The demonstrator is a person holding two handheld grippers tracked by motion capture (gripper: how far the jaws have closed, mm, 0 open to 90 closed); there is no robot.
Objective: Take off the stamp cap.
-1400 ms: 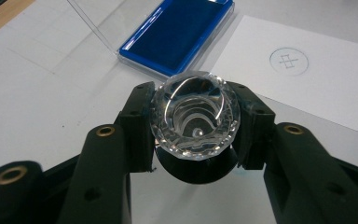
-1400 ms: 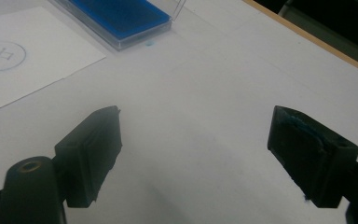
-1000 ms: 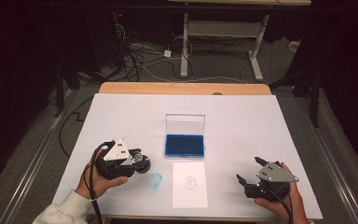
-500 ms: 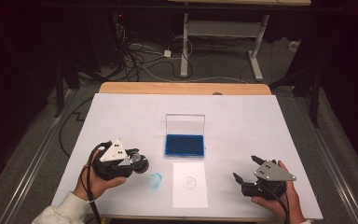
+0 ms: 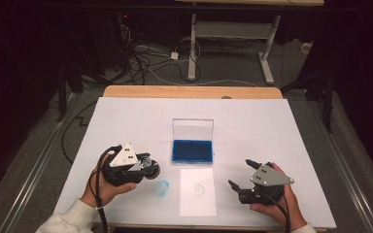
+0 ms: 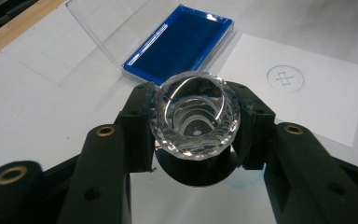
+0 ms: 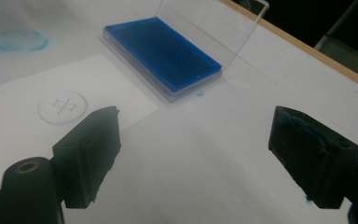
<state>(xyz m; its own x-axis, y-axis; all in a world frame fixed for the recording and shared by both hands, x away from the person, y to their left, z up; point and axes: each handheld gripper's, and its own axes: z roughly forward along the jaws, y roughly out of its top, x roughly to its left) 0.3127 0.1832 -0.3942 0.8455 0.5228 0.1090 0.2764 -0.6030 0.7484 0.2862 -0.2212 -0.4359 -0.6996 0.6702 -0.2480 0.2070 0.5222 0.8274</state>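
Here, left tool: clenched on a glass stamp, held above the counter beside the paper.
Right tool: released, empty, near the blue ink pad.

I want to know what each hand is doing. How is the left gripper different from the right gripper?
The left gripper has its jaws shut on a clear faceted stamp; the right gripper has wide-open jaws with nothing between them. In the high view, the left gripper sits left of the blue ink pad, the right gripper right of the stamped paper. Both are black and hand-held above the white table.
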